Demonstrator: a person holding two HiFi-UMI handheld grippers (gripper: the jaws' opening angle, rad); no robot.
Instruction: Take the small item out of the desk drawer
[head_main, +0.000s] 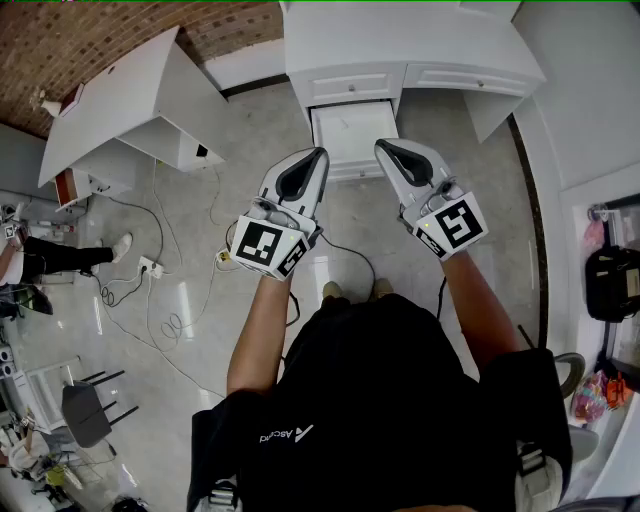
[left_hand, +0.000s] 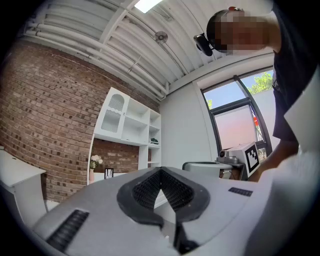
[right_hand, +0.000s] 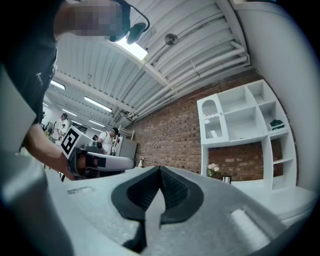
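Shut tip to tip at the left tongs, with nothing caught between the pads. Likewise shut and empty at the right tongs. Held side by side in front of the chest, apart from each other, tips angled forward and up, with a marker cube at the body end of the left one and another marker cube at the body end of the right. Gripped from behind by bare forearms reaching out of a black top.

Ahead of both tips and lower down, between the two: an open drawer, pulled out from the white bench. Touched by neither tongs. Impossible to pick out the small item against the pale drawer bottom from the head view.

Directly under the tongs: pale glossy floor. To the left of the left tongs and well apart: a white shelf unit against a brick wall. Left of and behind the left tongs: loose cables running over the floor. Far to the right of the right tongs: a dark bag by the wall. Overhead, in both gripper views: white ceiling beams and a light panel.
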